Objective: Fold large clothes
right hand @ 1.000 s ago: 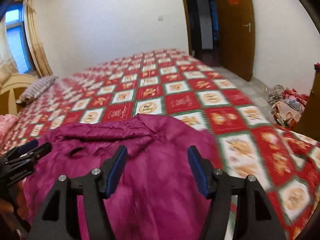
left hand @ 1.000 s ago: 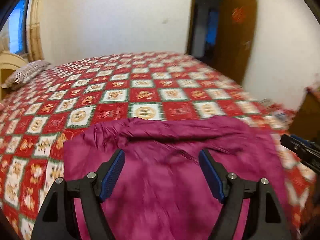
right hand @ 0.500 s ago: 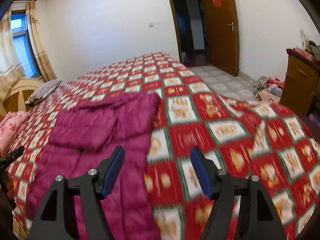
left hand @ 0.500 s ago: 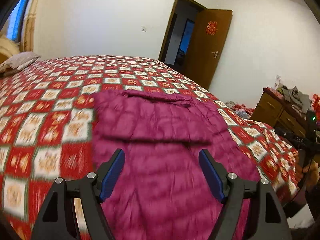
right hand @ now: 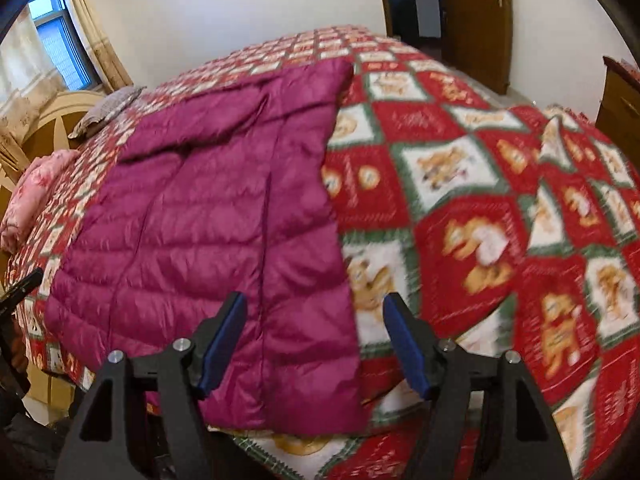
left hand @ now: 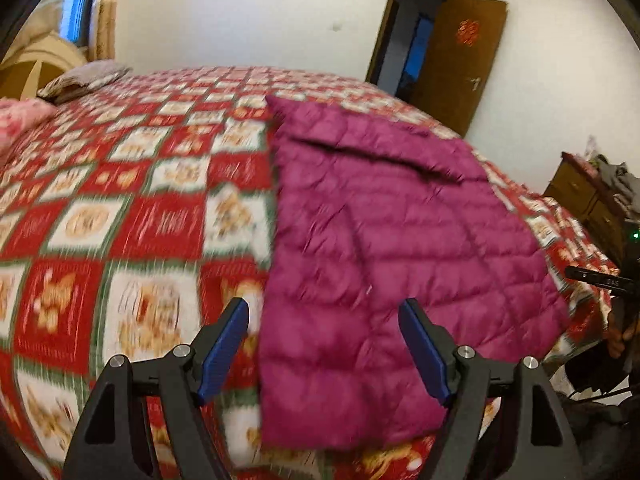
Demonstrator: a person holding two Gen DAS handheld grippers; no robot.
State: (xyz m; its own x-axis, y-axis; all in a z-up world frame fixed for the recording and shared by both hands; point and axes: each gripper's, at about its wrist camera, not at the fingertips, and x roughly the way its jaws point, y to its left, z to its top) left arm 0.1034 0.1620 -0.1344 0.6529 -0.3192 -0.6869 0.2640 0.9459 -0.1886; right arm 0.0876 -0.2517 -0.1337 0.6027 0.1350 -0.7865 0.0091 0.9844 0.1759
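A magenta quilted jacket [left hand: 392, 232] lies flat on the bed's red patterned quilt [left hand: 132, 208], its far end folded over. My left gripper [left hand: 322, 308] hovers open above the jacket's near left corner, with nothing between its blue pads. In the right wrist view the jacket [right hand: 208, 216] runs away from me. My right gripper [right hand: 314, 300] hangs open over its near right corner at the edge of the quilt [right hand: 480, 184], holding nothing. The right gripper's black tip [left hand: 600, 278] shows at the left view's right edge. The left gripper's tip [right hand: 20, 288] shows at the right view's left edge.
Pillows [left hand: 84, 78] and a pink cushion [right hand: 36, 196] lie at the headboard end. An open brown door [left hand: 456, 60] stands behind the bed. A wooden dresser [left hand: 580, 196] with clothes on top is to the right of the bed, and a curtained window [right hand: 56, 44] is at the left.
Both grippers have drawn back from the jacket's far folded end to its near hem, the left toward the left corner, the right toward the right corner. The right jaws stand slightly wider.
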